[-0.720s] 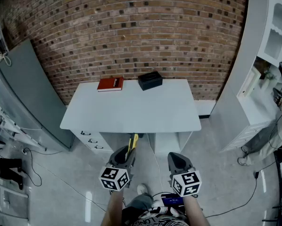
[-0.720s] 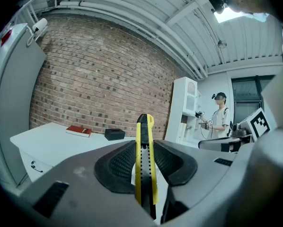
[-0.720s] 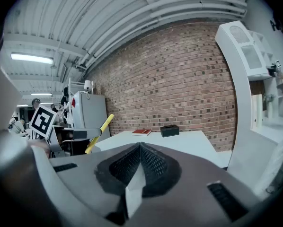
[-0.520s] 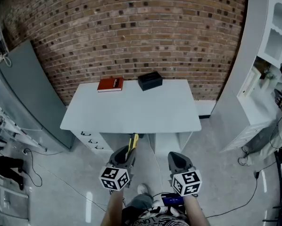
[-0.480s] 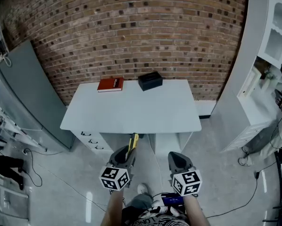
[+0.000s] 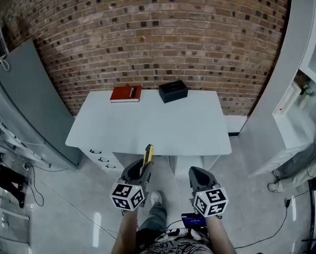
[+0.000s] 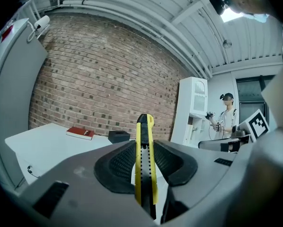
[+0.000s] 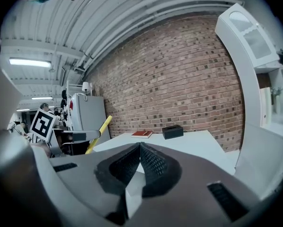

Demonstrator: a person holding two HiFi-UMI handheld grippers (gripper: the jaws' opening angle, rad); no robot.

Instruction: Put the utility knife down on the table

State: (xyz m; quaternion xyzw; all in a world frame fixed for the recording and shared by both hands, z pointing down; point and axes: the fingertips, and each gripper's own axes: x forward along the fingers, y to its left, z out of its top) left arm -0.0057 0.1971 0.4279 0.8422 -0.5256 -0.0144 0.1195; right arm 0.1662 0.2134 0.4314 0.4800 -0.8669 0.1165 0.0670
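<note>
My left gripper (image 6: 139, 169) is clamped on the knife (image 6: 148, 156), whose tip points at the table (image 6: 147, 121); my right gripper (image 6: 196, 177) is pinched closed on nothing. I'd carry the knife forward over the bare middle of the top, lay it flat, and only then ease the jaws apart so it doesn't drop. Since the earlier frame I've edged closer: the knife's tip now overlaps the table's front edge.

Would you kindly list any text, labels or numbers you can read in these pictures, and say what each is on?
No text is legible.
Red book: cover lettering too small to read.
Shirt: print cut off and blurred.
Utility knife: no markings seen.
</note>
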